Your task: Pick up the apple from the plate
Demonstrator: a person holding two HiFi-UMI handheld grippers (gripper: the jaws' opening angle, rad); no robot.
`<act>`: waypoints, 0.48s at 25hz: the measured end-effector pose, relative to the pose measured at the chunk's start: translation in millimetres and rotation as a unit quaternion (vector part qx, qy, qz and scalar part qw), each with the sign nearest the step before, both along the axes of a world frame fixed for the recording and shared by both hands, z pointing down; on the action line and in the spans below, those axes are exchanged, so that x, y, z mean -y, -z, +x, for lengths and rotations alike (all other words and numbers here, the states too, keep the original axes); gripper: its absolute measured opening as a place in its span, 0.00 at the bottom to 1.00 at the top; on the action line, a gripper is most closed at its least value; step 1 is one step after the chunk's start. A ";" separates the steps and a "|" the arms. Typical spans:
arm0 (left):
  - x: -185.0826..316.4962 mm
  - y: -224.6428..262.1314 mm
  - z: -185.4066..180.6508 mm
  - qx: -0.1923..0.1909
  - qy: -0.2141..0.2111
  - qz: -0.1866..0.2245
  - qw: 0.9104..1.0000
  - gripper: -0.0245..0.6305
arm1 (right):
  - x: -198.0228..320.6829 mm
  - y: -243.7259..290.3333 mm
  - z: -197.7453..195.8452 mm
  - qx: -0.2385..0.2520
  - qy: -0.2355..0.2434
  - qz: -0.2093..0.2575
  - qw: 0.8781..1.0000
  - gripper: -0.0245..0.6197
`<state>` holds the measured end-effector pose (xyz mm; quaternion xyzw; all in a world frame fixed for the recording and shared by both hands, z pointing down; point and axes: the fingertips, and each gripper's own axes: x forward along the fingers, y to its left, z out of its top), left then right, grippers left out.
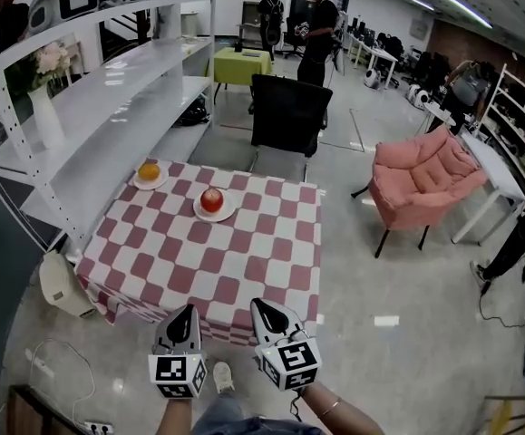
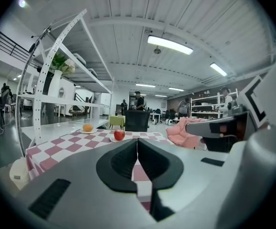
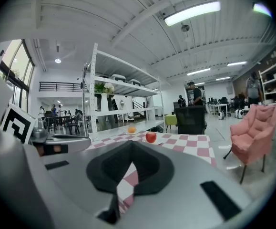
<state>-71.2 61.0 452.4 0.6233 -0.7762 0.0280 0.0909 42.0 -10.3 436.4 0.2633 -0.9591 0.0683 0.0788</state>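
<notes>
Worktop (image 1: 244, 261): two plates (image 1: 199, 214), one apple (image 1: 211, 199), one orange (image 1: 149, 171). Left gripper (image 1: 188, 313) and right gripper (image 1: 260, 308): both pressed together, empty.

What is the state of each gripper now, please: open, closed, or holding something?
Left gripper: jaws closed, holding nothing.
Right gripper: jaws closed, holding nothing.

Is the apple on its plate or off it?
On it: the apple rests in the middle of the white plate on the checked table.
</notes>
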 end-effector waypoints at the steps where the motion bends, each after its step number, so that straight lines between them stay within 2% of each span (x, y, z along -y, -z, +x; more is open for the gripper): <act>1: 6.4 -0.3 -8.0 0.000 -0.002 -0.002 1.000 0.06 | 6.0 -0.3 -7.9 -0.001 -0.002 -0.001 1.000 0.05; 12: 70.7 -3.9 -84.3 -0.006 -0.026 -0.008 1.000 0.07 | 65.3 -2.9 -76.9 -0.016 -0.033 -0.008 0.999 0.05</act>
